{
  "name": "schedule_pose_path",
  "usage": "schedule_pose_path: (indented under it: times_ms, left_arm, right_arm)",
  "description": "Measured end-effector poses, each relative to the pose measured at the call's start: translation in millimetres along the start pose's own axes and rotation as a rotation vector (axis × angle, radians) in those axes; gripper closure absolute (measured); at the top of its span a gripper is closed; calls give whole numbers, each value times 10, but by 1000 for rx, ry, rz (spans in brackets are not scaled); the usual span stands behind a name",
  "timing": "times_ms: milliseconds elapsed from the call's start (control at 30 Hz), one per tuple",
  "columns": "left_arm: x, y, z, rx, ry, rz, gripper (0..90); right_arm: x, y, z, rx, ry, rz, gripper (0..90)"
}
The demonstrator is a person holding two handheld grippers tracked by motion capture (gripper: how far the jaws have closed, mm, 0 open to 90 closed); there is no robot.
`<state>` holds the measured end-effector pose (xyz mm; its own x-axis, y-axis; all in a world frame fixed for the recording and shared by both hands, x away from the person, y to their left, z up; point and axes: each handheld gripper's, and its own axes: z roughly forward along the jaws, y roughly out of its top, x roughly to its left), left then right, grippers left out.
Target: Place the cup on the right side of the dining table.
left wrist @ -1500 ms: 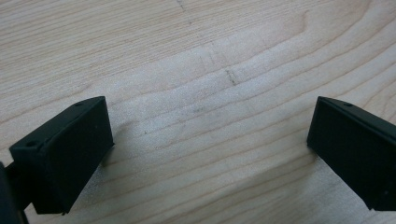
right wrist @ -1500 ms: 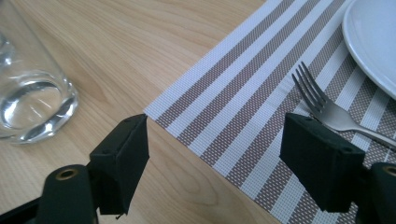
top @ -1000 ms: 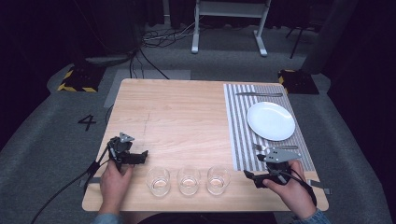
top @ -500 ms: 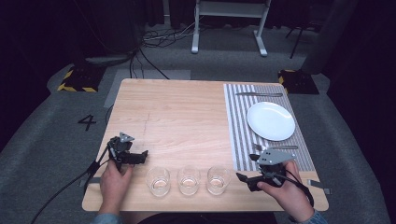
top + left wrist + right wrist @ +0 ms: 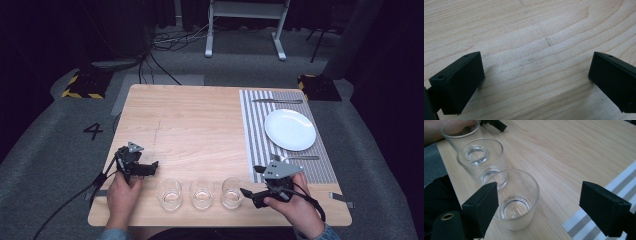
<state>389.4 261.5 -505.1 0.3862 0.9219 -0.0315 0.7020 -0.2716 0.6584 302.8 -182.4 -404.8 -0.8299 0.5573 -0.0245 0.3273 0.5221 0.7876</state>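
Claw right [image 5: 248, 194] jaws wide apart, just beside the rightmost glass [image 5: 515, 198] of three in a row at the desk's [image 5: 200, 125] near edge, claw left [image 5: 150, 167] also spread over bare wood near the leftmost glass [image 5: 169, 193], striped mat [image 5: 255, 130] with plate [image 5: 290, 129] far right.

A wooden table [image 5: 200, 125] holds three clear glasses [image 5: 202, 193] in a row near its front edge. A white plate [image 5: 290, 129] sits on a striped placemat [image 5: 255, 130] at right. A person's hands hold the left gripper [image 5: 150, 168] and right gripper [image 5: 248, 194] flanking the glasses.
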Motion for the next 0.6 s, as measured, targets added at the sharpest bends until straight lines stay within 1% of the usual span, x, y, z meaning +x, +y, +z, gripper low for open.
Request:
schedule_pose_path:
  times_ms: [33,100,167,333,433,500,600]
  left_arm:
    - [0,0,0,0,0,0,4]
    - [0,0,0,0,0,0,4]
    - [0,0,0,0,0,0,4]
    - [0,0,0,0,0,0,4]
    - [0,0,0,0,0,0,4]
    - [0,0,0,0,0,0,4]
    - [0,0,0,0,0,0,4]
  right_arm:
    - [41,5,43,0,19,2,158]
    - [54,7,60,0,28,0,158]
    - [93,10,110,1,56,-11,163]
    - [174,4,208,-2,109,-6,159]
    - [195,-5,258,3,110,-13,157]
    - [206,-19,305,-14,112,1,157]
    - [201,-35,337,-19,111,8,157]
